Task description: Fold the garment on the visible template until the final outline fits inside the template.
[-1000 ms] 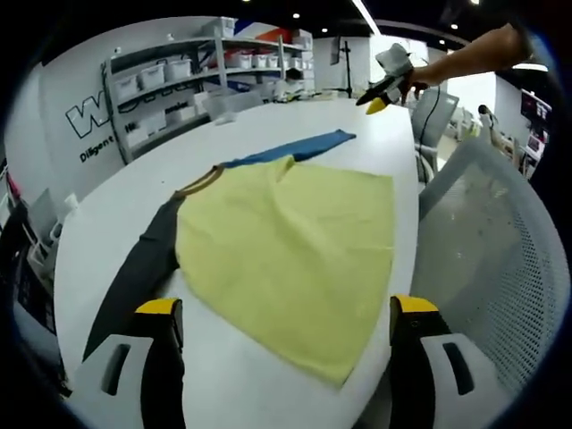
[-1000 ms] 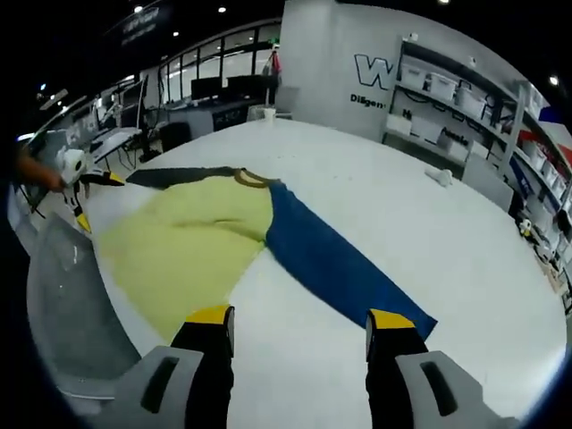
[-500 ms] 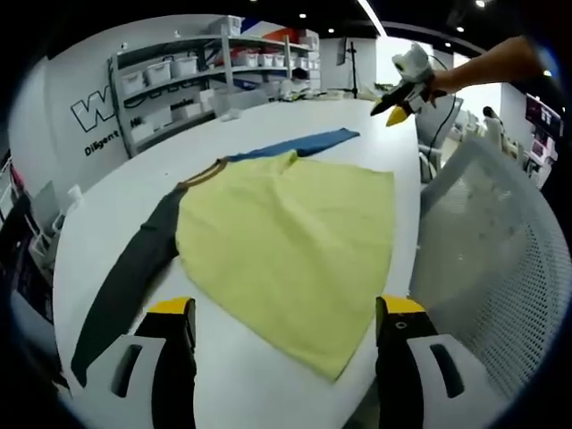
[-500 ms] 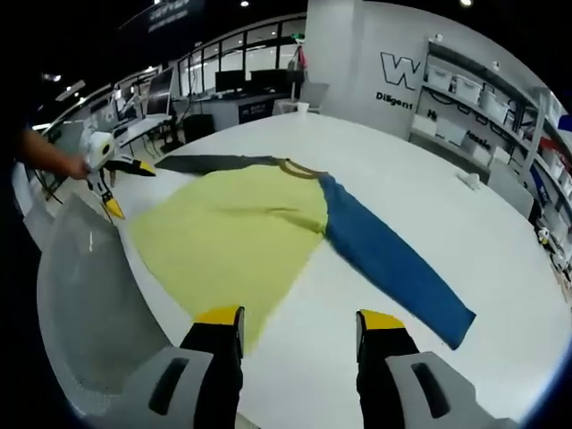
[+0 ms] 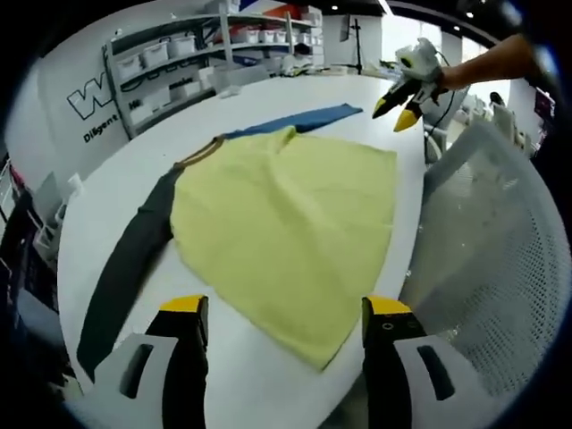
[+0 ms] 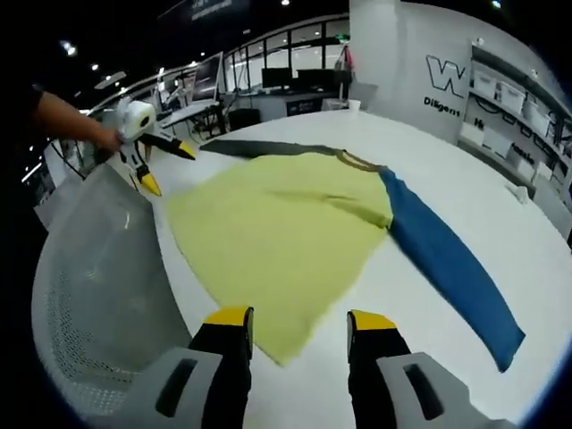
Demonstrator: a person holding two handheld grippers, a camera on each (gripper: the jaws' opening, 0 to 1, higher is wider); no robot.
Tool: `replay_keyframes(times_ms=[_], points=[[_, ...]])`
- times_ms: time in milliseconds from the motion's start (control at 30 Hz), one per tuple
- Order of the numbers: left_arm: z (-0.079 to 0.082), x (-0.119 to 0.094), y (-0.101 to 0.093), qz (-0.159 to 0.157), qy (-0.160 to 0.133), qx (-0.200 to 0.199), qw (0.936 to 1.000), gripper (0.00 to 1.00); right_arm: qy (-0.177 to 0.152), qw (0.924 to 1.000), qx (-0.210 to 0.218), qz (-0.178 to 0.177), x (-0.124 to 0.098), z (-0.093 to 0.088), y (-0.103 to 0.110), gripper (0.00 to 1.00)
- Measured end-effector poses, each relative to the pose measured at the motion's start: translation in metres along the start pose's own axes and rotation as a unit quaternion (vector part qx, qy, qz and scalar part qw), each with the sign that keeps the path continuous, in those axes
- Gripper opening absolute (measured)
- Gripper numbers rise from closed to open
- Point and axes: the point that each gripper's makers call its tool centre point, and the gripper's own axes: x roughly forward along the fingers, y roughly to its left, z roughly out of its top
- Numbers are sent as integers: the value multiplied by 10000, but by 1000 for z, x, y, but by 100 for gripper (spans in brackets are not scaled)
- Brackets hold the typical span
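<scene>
Yellow fabric forms the body of the garment [image 5: 286, 223], which lies flat on the white table [image 5: 116, 188]. One sleeve is dark grey [image 5: 125, 264], the other blue [image 6: 451, 264], and both are spread outward. A template outline cannot be made out, possibly hidden under the cloth.

Left gripper [image 5: 284, 313]: jaws apart, holding nothing, above the garment's near hem. Right gripper [image 6: 298, 320]: jaws apart, holding nothing, over the hem corner on the opposite side. A mesh chair [image 5: 500, 259] stands just beside the table edge. Shelving [image 5: 179, 63] with bins lines the far wall.
</scene>
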Motion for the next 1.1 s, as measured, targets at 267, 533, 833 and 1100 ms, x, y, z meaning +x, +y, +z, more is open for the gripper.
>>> replay_keyframes(times_ms=[267,533,833,1100], points=[[-5,4,-12,66,229,101,9997,65,-44,9992,-182,339,9,-4,14,39],[-10,10,-21,-130,343,102,9993,64,245,9986,-243,391,17,-23,29,38],[-29,18,-28,-462,399,49,9981,54,589,9982,-94,90,24,-39,29,31],[-40,26,-27,-734,457,125,9962,44,971,9951,-180,0,34,-45,26,24]])
